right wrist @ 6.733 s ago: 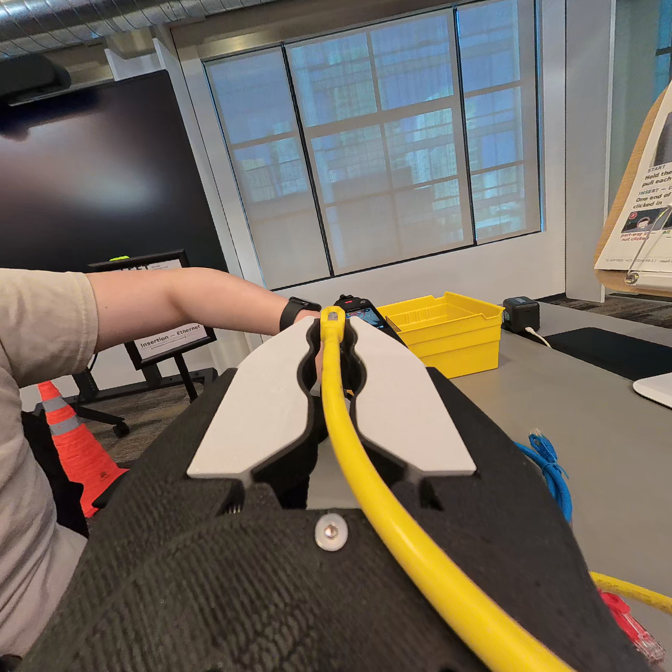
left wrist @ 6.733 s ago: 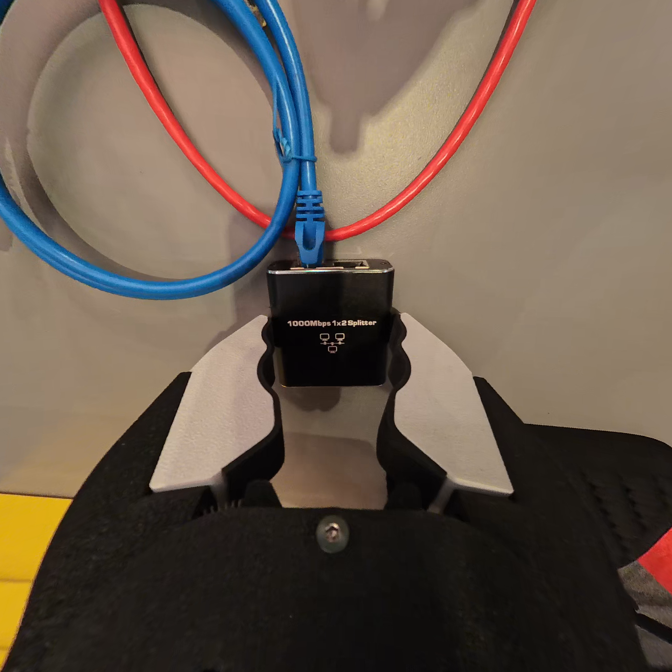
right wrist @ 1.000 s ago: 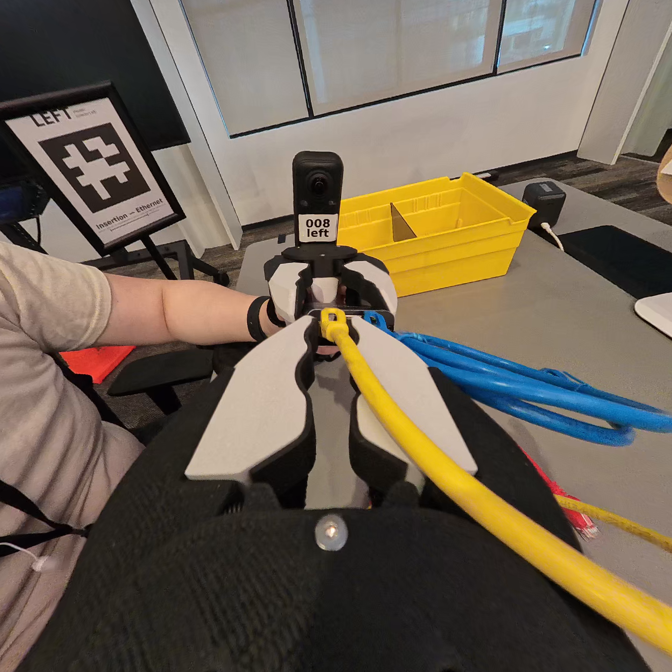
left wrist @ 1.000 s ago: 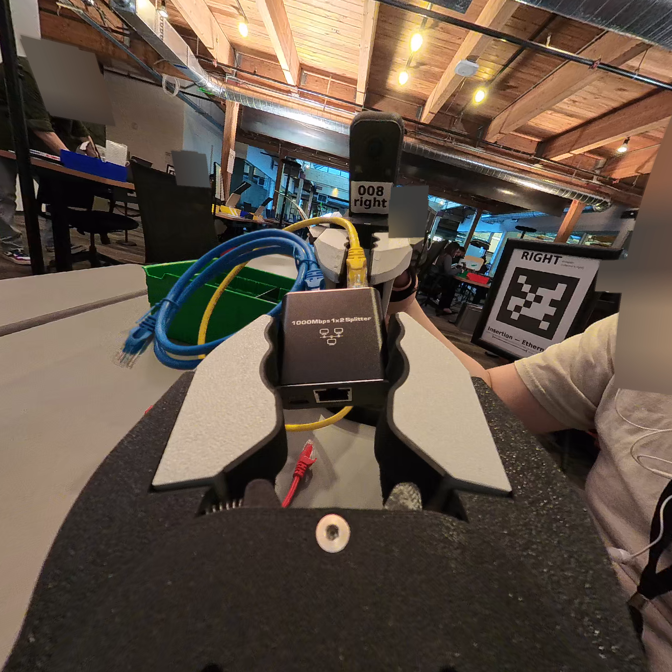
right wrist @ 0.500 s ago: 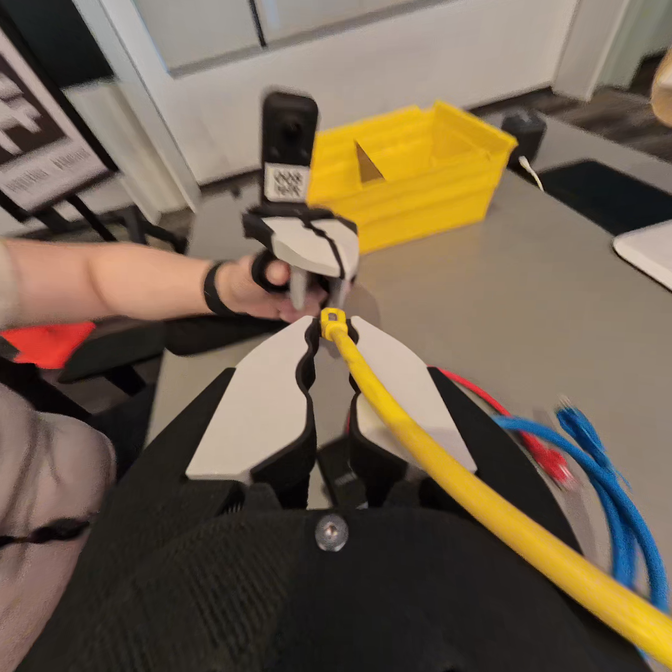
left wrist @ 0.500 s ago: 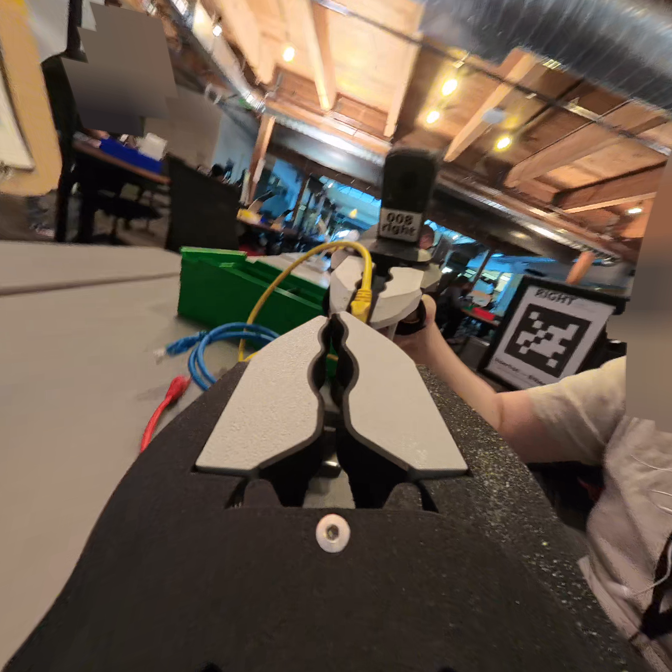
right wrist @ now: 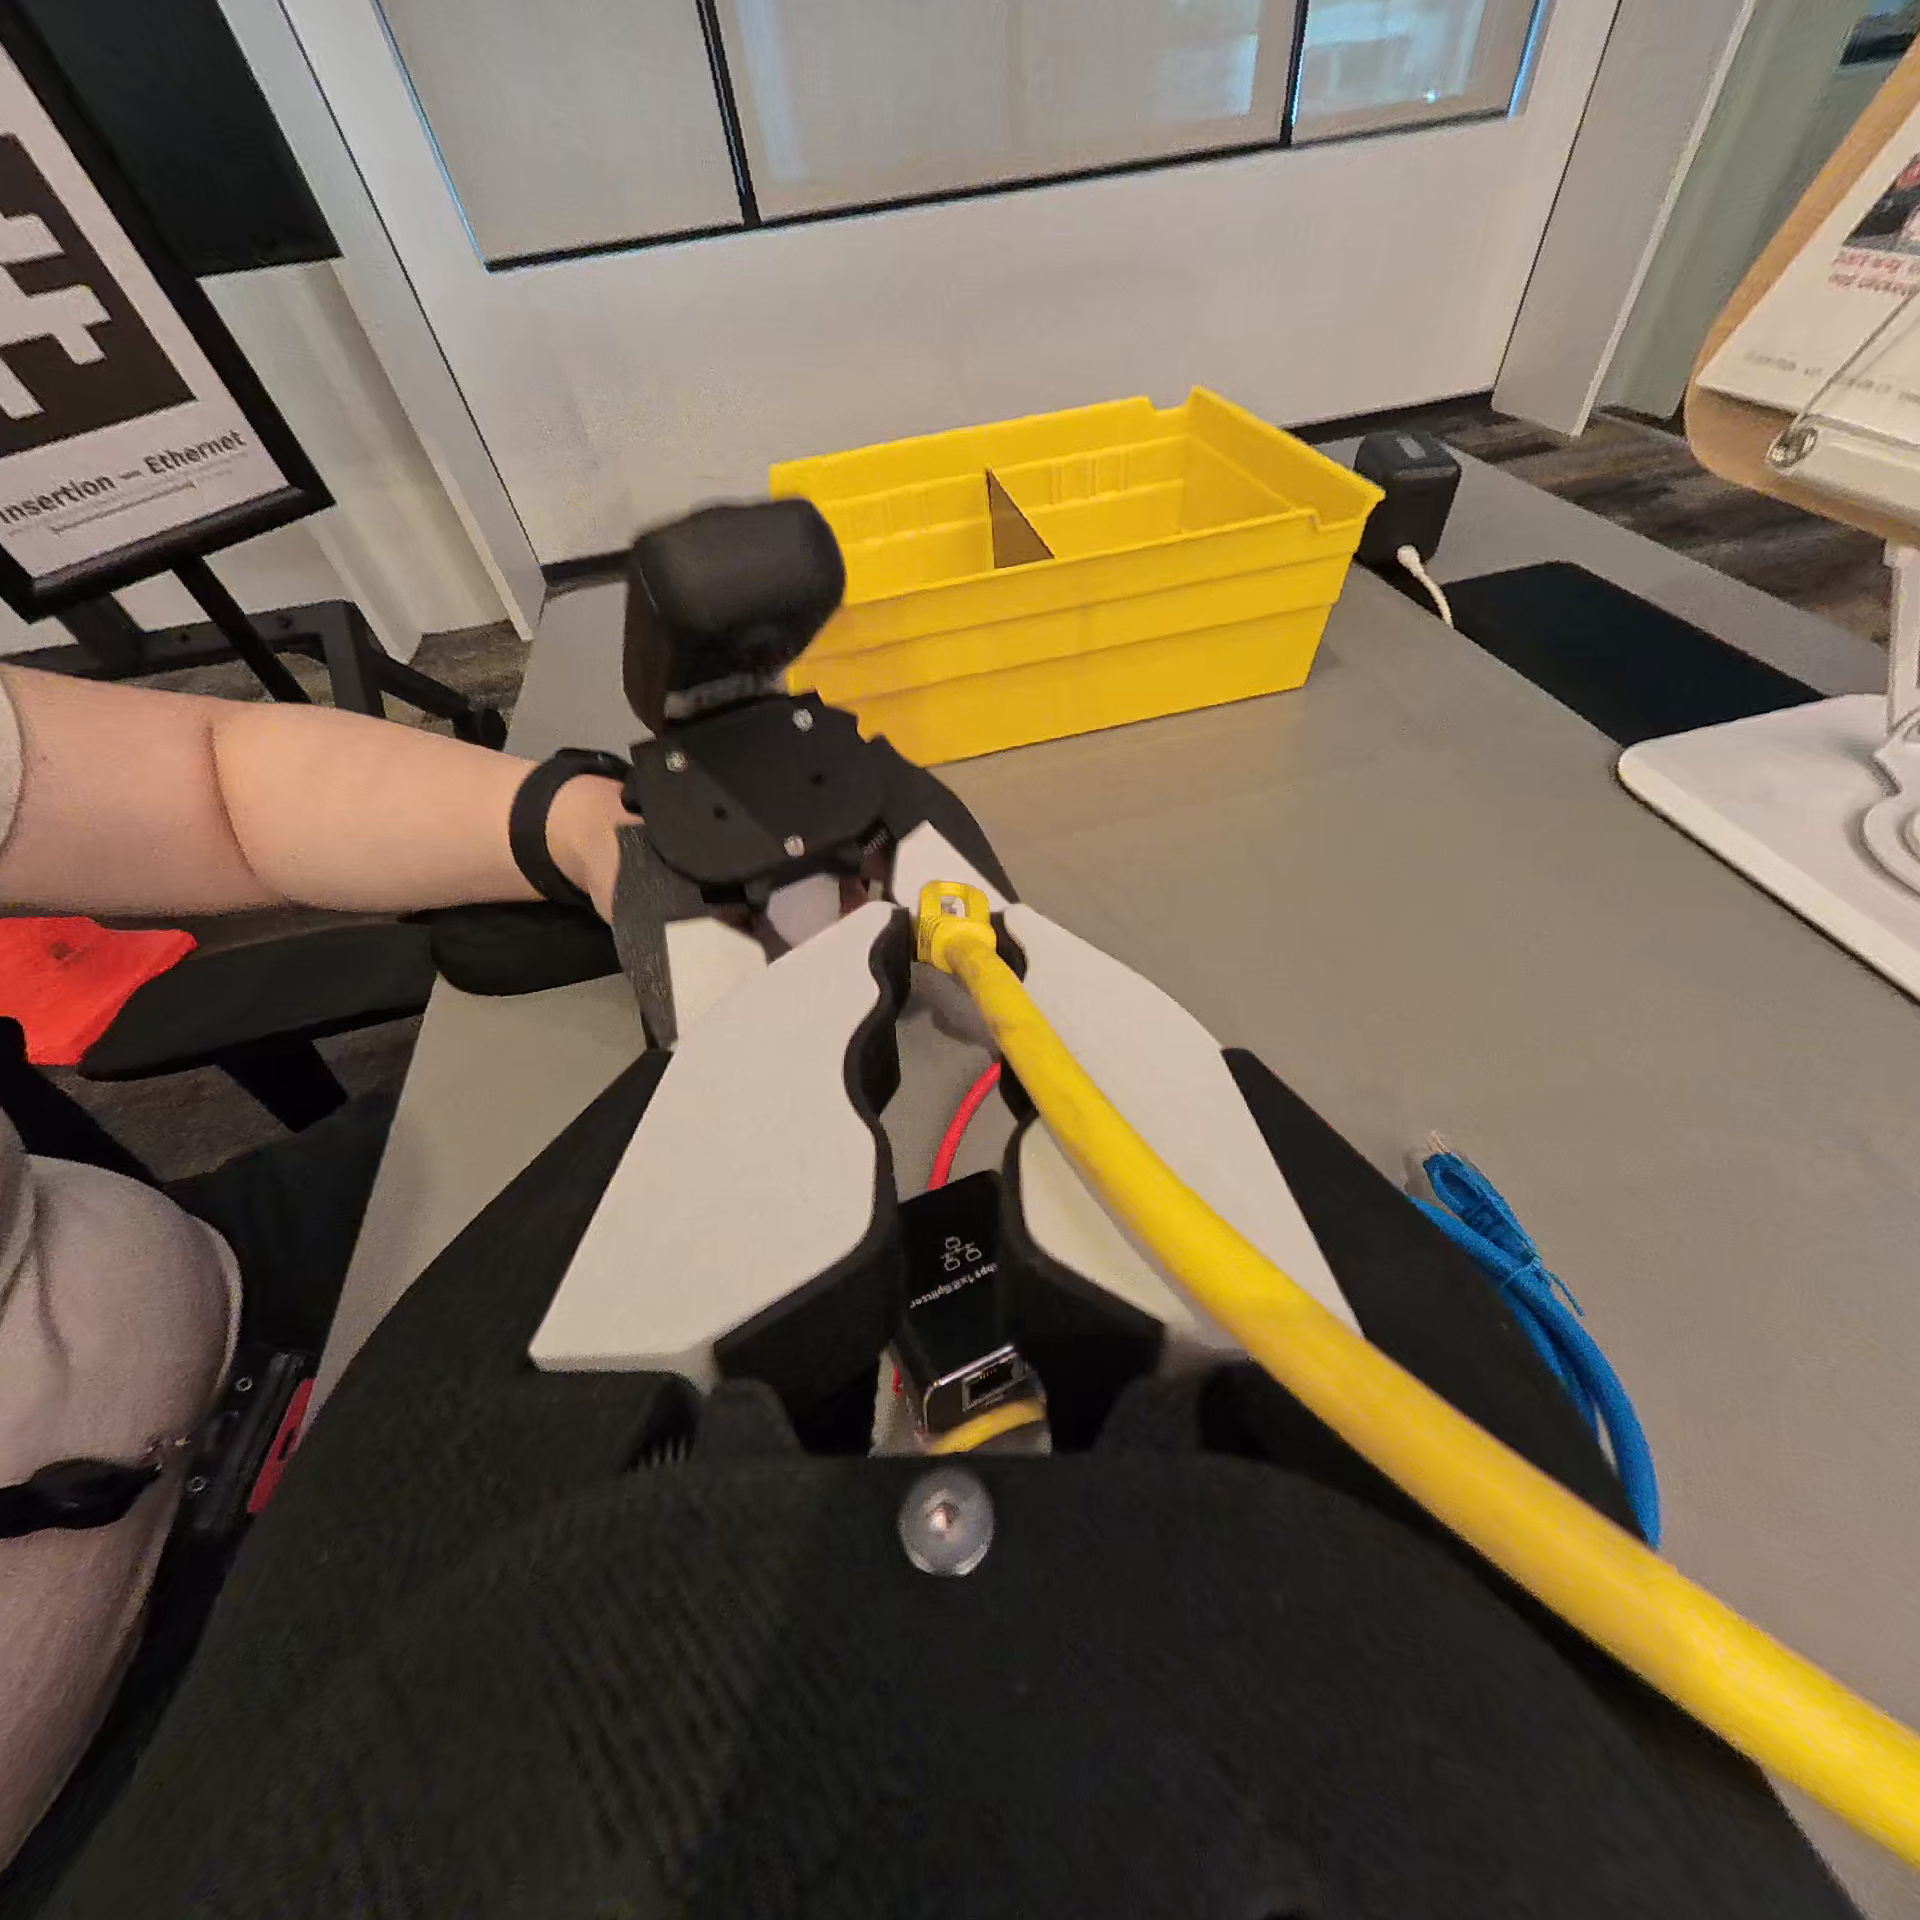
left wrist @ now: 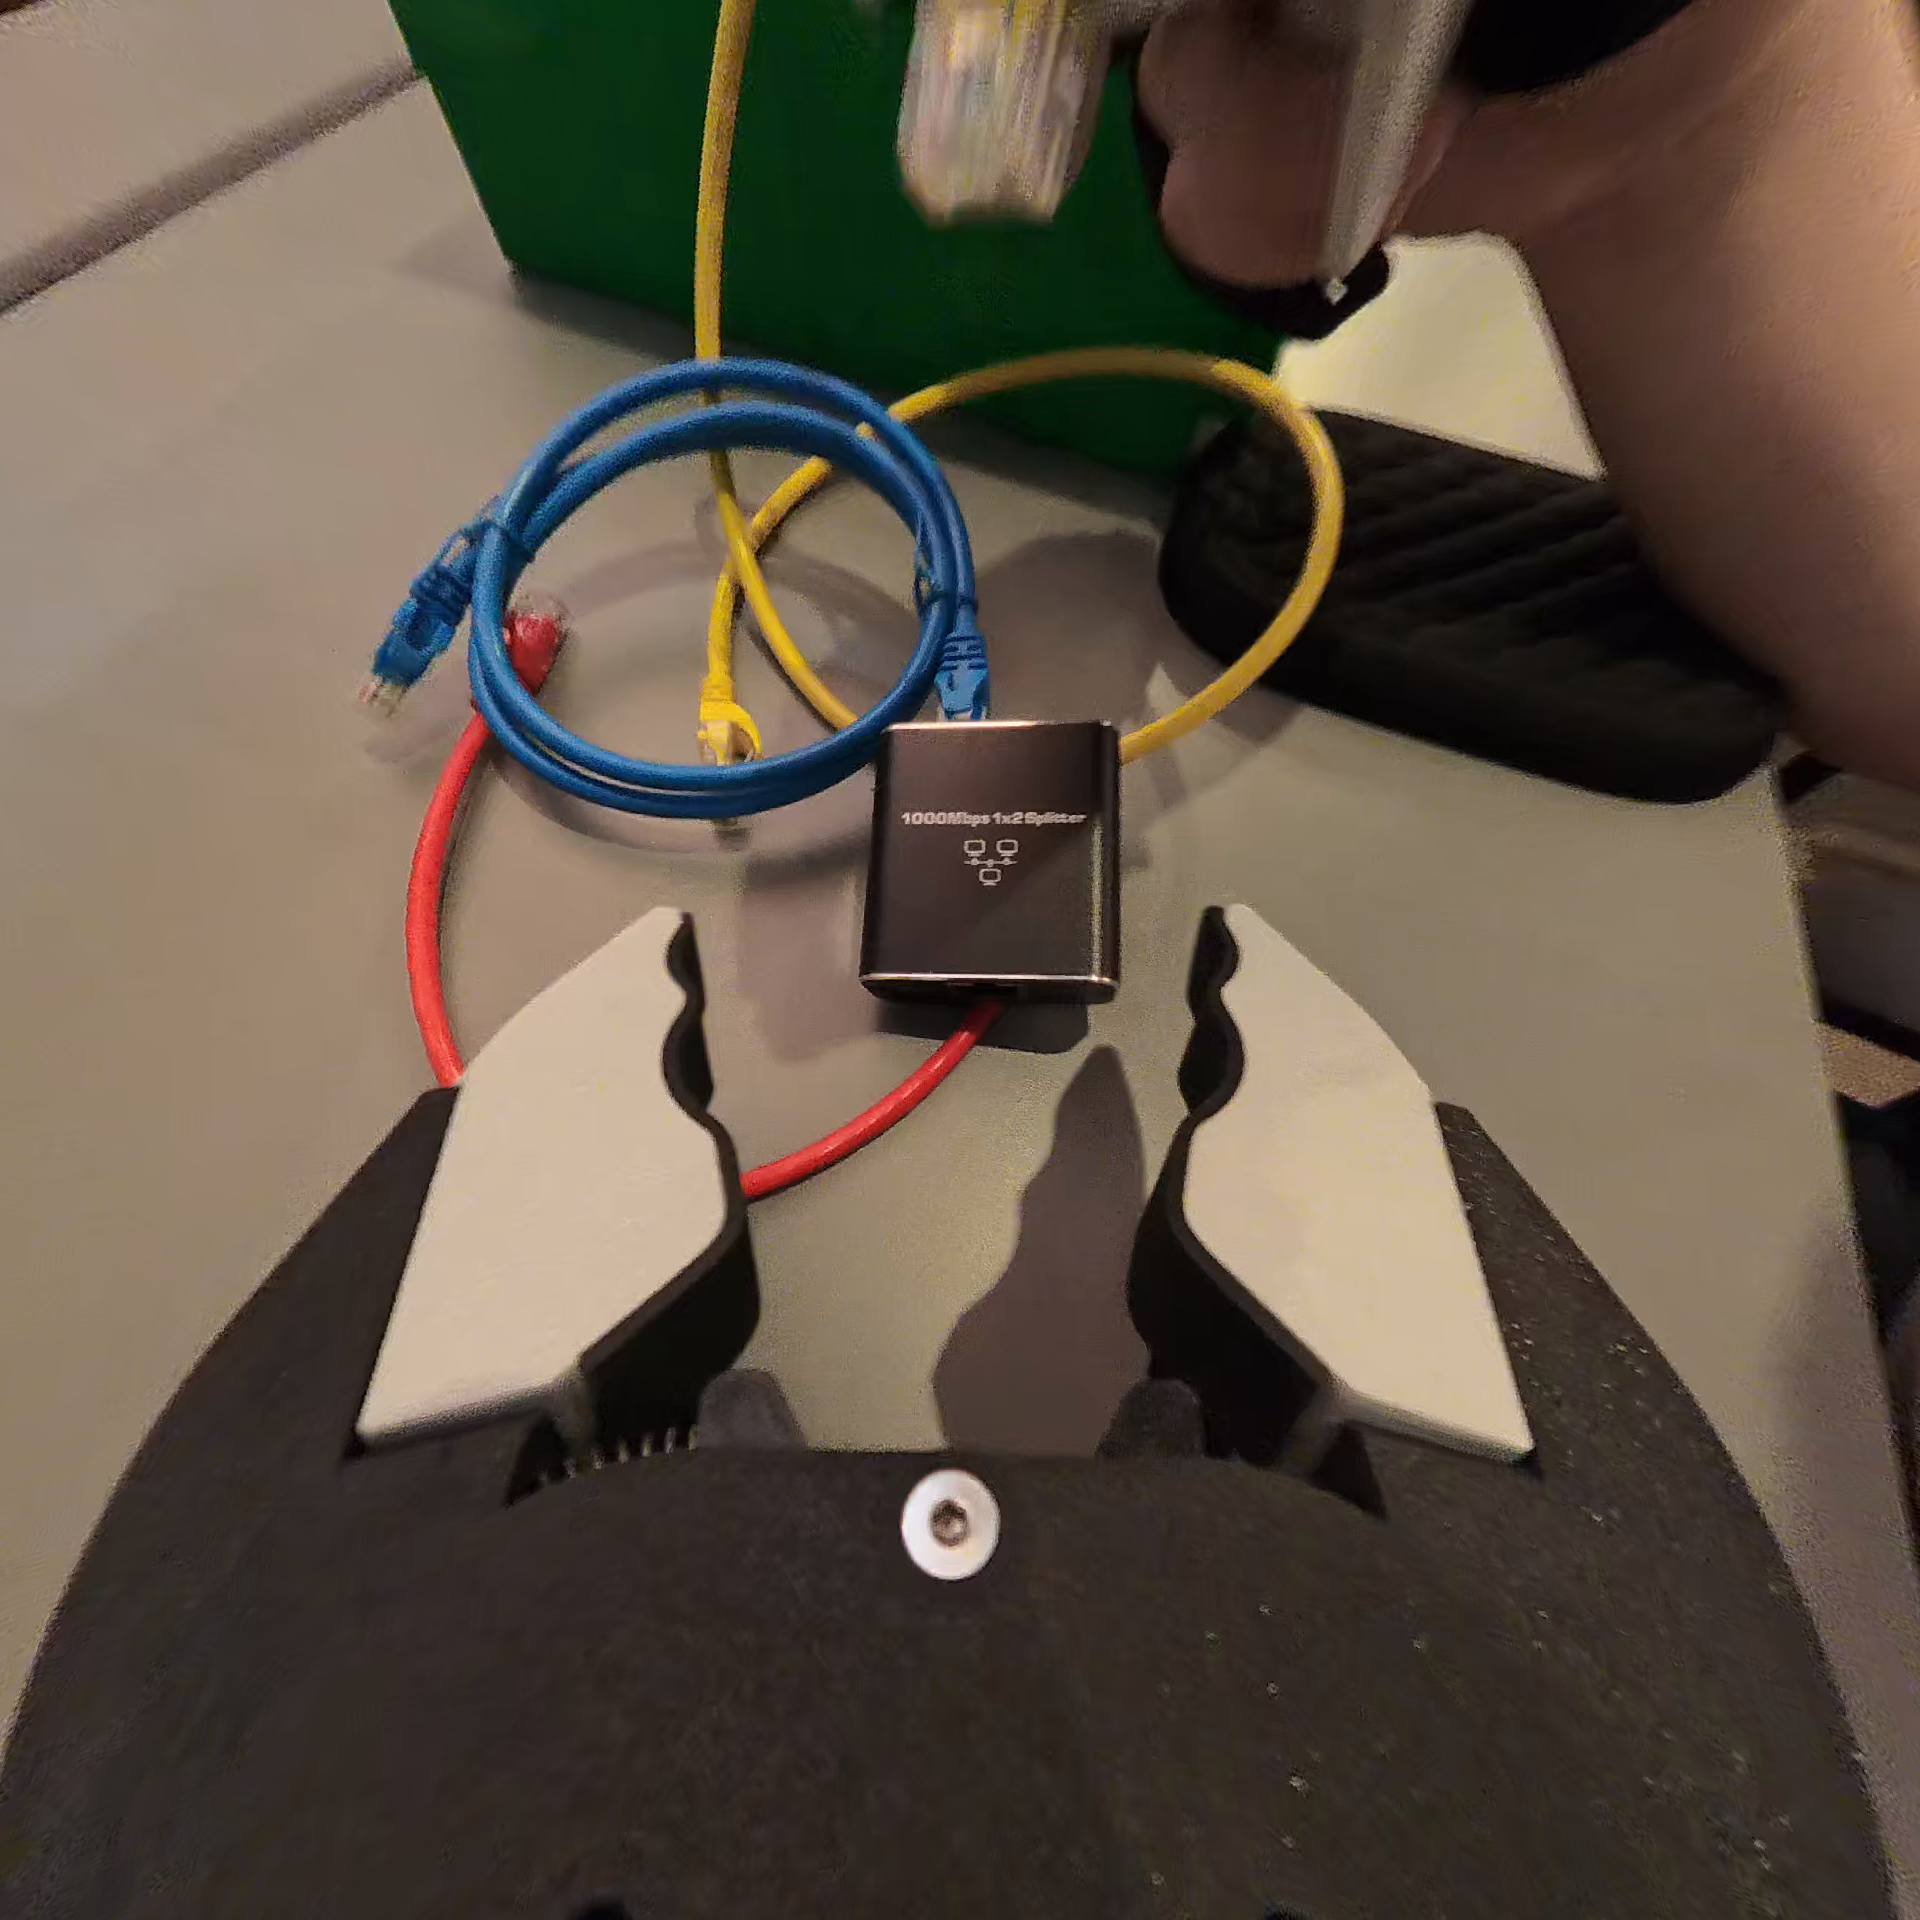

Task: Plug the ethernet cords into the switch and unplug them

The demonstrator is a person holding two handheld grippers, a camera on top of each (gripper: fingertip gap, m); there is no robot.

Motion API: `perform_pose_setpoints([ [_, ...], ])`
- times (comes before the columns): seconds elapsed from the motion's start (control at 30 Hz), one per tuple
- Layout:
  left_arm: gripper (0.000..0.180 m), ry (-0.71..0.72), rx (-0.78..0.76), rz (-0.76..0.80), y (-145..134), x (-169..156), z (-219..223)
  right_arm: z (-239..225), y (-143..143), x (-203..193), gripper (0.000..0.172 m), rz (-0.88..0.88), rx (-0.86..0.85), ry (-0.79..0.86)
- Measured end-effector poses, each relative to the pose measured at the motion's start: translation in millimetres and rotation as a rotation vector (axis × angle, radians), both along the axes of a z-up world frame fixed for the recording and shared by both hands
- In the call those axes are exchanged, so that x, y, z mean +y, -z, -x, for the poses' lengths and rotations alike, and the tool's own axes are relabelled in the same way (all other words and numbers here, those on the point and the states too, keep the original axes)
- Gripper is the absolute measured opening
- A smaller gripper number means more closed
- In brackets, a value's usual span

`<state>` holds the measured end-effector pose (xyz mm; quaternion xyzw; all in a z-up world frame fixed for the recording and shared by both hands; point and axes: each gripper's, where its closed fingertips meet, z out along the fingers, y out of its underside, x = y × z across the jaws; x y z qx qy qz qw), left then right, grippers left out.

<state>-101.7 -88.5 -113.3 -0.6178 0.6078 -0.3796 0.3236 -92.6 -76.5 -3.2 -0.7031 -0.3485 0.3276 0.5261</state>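
The black switch (left wrist: 992, 852) lies flat on the grey table (left wrist: 208, 520). My left gripper (left wrist: 945, 925) is open wide and empty; the switch's near end sits between the fingertips with a gap on each side. A blue plug (left wrist: 961, 675) meets the switch's far edge, and a red cord (left wrist: 426, 914) runs out from under its near end. A loose yellow plug (left wrist: 722, 717) lies by the blue coil. My right gripper (right wrist: 951, 920) is shut on the yellow cord's plug (right wrist: 945, 909), held above the switch (right wrist: 956, 1278). The left gripper (right wrist: 748, 831) shows just beyond it.
A green bin (left wrist: 831, 208) stands behind the cords. A yellow bin (right wrist: 1091, 582) stands at the table's far end, with a white base (right wrist: 1787, 810) at the right. A black chair arm (left wrist: 1455, 582) lies under the person's forearm. A sign stand (right wrist: 104, 364) is at the left. Left tips to right tips: about 11 cm.
The switch left my left gripper and now lies on the table. The left pads came together on air, then opened wide. The yellow plug came out of the switch and stays in my right gripper.
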Motion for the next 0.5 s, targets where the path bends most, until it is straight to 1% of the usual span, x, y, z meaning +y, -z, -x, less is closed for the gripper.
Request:
perform_pose_setpoints([
  [0.03, 0.095, -0.007, 0.021, -0.02, 5, 0, -4, 0, -3, -2, 0.015, -0.018, 0.007, -0.006],
  [0.13, 0.094, 0.032, 0.06, -0.072, 18, -7, -18, 0, -9, -10, 0.015, -0.051, 0.034, -0.034],
  [0.2, 0.092, 0.055, 0.1, -0.037, 24, -8, -24, 1, -11, -14, 0.015, -0.068, 0.048, -0.057],
  [0.3, 0.084, 0.08, 0.122, -0.009, 27, -9, -27, -2, -8, -13, 0.015, -0.061, 0.049, -0.05],
  [0.5, 0.078, 0.098, 0.22, -0.091, 42, -11, -29, -1, -7, -15, 0.015, -0.061, 0.047, -0.067],
])
